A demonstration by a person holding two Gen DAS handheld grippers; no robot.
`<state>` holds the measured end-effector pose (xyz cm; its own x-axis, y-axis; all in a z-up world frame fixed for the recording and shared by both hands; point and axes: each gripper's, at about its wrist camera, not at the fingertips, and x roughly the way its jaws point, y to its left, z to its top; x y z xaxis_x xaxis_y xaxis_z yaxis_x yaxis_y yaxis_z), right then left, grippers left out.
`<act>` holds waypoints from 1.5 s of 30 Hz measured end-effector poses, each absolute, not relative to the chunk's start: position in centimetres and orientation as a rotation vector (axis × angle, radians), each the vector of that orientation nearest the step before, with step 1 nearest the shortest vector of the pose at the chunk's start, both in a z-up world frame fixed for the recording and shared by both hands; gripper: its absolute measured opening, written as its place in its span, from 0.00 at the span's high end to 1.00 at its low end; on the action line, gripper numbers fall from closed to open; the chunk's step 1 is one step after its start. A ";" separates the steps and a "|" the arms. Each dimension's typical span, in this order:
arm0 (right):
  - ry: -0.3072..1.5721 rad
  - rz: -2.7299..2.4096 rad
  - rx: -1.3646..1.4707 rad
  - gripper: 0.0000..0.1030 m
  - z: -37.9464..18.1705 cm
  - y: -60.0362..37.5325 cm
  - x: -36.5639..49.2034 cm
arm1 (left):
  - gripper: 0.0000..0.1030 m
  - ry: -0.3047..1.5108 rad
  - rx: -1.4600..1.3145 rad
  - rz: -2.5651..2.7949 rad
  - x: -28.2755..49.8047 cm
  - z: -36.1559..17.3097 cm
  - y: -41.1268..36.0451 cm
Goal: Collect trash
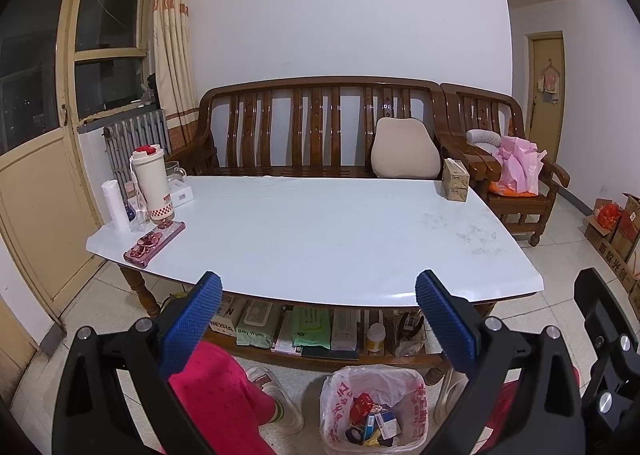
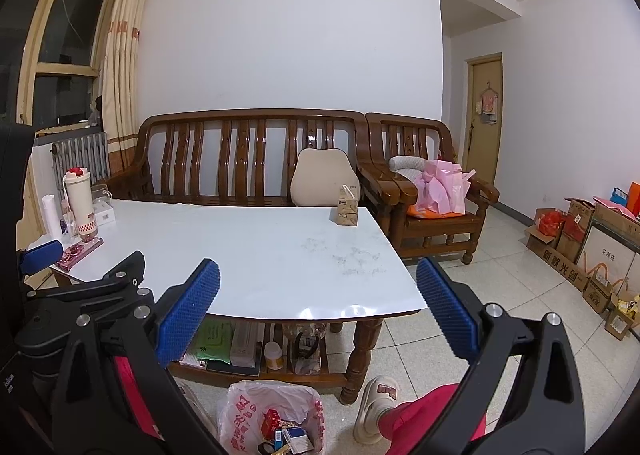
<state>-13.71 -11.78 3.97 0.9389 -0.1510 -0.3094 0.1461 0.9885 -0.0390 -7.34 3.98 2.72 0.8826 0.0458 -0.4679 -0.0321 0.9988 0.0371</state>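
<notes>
Here both the left gripper (image 1: 318,319) and right gripper (image 2: 318,309) hover with jaws wide and empty above the surface's (image 1: 320,231) near edge, the trash bin (image 1: 374,411) below.

White walls, tiled floor (image 2: 500,295), a wooden bench (image 1: 320,127) behind a white-topped table (image 1: 320,235)

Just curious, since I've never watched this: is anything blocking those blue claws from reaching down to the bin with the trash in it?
Nothing visible does. The trash bin sits on the floor in front of the table, below the open left gripper and right gripper, with only air between. The person's red-trousered legs flank it.
</notes>
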 end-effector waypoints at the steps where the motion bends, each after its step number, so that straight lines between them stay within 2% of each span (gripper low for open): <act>1: 0.318 -0.152 -0.016 0.07 4.0 -11.8 -13.6 | 0.08 0.489 0.030 0.040 -7.3 2.7 4.0; 45: 0.319 -0.150 -0.018 0.07 4.0 -11.7 -13.4 | 0.08 0.485 0.042 0.040 -7.4 2.4 4.5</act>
